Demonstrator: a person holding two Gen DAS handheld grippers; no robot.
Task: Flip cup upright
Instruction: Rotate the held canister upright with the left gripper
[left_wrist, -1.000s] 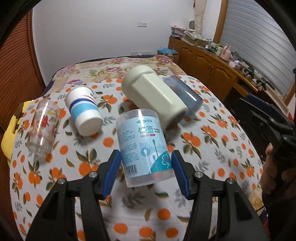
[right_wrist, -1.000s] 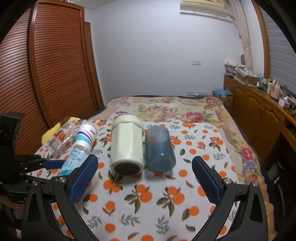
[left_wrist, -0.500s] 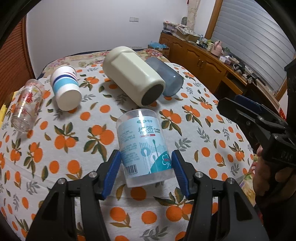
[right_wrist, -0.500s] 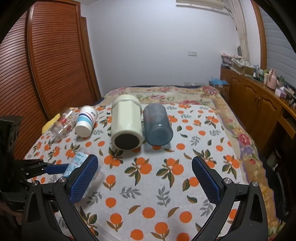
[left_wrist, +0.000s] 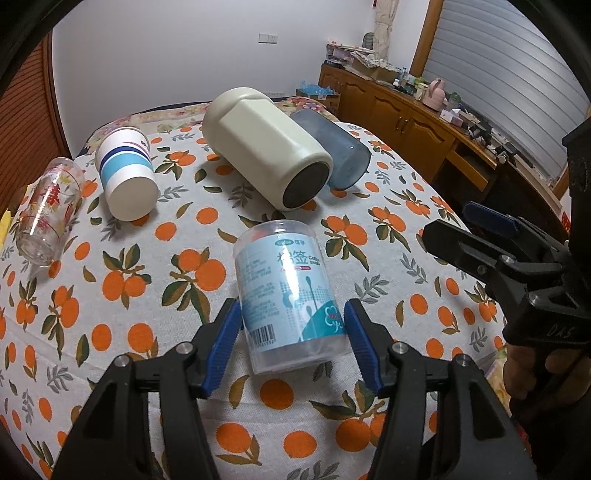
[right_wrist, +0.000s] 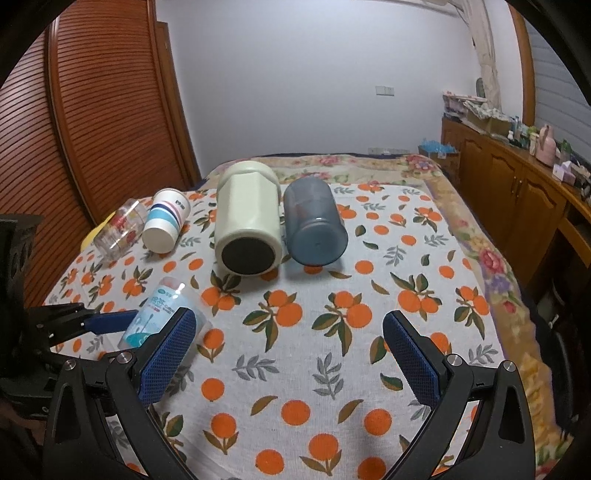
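My left gripper (left_wrist: 293, 341) is shut on a clear plastic cup with a light-blue printed label (left_wrist: 290, 299), held above the orange-print cloth and pointing away from me; it also shows in the right wrist view (right_wrist: 159, 314). On the cloth lie on their sides a cream faceted cup (left_wrist: 264, 146), a blue translucent cup (left_wrist: 338, 151), a white paper cup with blue stripes (left_wrist: 125, 173) and a clear glass with red print (left_wrist: 46, 210). My right gripper (right_wrist: 290, 356) is open and empty, above the near part of the cloth, well short of the cream cup (right_wrist: 247, 223) and the blue cup (right_wrist: 314, 225).
The cloth (right_wrist: 332, 332) covers a bed with a floral blanket (right_wrist: 369, 162) at the far end. A slatted wooden wardrobe (right_wrist: 92, 110) stands at the left. A wooden cabinet with clutter (right_wrist: 517, 177) runs along the right.
My left gripper has carried the labelled cup back toward the near edge, so the lying cups sit farther off. My right gripper has drawn back and up; the cups look smaller.
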